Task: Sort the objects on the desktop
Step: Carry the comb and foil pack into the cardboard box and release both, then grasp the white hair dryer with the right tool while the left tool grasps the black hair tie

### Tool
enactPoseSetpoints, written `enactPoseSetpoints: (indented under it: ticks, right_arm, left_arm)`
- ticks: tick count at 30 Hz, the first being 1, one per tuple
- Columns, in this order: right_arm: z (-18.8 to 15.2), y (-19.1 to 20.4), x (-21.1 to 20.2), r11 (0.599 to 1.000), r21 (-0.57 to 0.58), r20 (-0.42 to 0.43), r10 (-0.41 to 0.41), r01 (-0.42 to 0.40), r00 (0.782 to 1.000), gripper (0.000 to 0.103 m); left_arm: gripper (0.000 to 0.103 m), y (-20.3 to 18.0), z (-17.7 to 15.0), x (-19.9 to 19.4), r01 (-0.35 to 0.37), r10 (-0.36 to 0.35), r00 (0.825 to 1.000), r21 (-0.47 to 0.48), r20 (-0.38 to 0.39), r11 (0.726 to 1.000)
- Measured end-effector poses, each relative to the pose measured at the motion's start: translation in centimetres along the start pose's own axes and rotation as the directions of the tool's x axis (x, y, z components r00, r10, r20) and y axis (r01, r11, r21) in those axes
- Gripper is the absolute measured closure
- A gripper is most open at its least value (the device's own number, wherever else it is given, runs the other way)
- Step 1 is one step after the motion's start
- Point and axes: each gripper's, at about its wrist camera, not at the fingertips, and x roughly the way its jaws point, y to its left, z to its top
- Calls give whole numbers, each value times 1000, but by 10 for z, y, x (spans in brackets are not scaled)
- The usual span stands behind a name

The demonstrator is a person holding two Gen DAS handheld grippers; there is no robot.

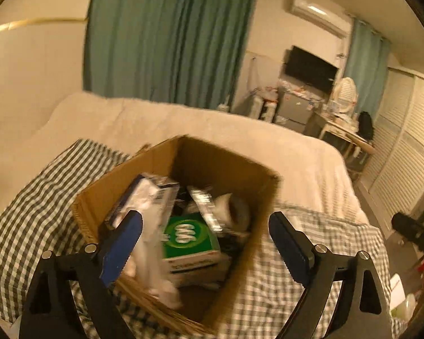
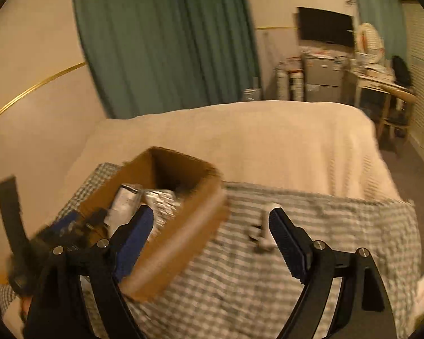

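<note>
An open cardboard box (image 1: 226,166) stands on a green-checked cloth (image 1: 31,217). Inside lie a green carton (image 1: 189,234), silvery packs (image 1: 155,195) and other items. My left gripper (image 1: 205,216) hovers over the box, open wide. A blurred white thing (image 1: 152,257) is beside its left finger, apart from the right pad. In the right wrist view the box (image 2: 183,226) is at the lower left, and my right gripper (image 2: 210,211) is open above its near corner, with nothing between the fingers. A small white object (image 2: 264,226) lies on the cloth (image 2: 325,220) by the right finger.
The cloth covers the near end of a bed with a cream blanket (image 2: 240,147). Behind it hangs a green curtain (image 1: 166,36). At the far right are a dark screen (image 2: 325,25), a grey cabinet (image 2: 322,76), a cluttered desk (image 2: 381,79) and louvred doors (image 1: 404,152).
</note>
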Motion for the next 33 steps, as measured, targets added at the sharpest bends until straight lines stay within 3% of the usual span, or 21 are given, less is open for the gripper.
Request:
enactPoseSetpoints:
  ticks: [2,6,12,14,23,26,33]
  right_arm:
    - [-11,-22,-17,999,10,-3,-45,45,999,19]
    - [-28,-49,-40,997,53,-5,-64,64,998,19]
    - [-57,-75,-47,993,81,-27,-84,86,996,20]
    - [-68,-82,-41,992,88,-42,-83,86,996,25]
    - [-106,-106,39,989,133,-148,-38,58,988,33]
    - [-107,-110,69,991,129,-171,-22,45,985,41]
    - [-87,-113,155,990,135,-198,59,-33,978,45]
  left_arm:
    - [2,-24,-5,-4,41,-41,999,24,-11,999]
    - [2,-66,-28,3,150,-145,985,55,-91,987]
    - [2,-92,-71,39,152,-145,972,26,-184,988]
    - [2,-94,-82,51,134,-131,971,3,-199,991]
    - [2,-86,-119,117,28,-40,964,-48,-262,998]
    - [2,-86,-129,141,29,-44,955,-56,-295,998]
    - [2,-84,-137,173,15,-38,960,-88,-277,996]
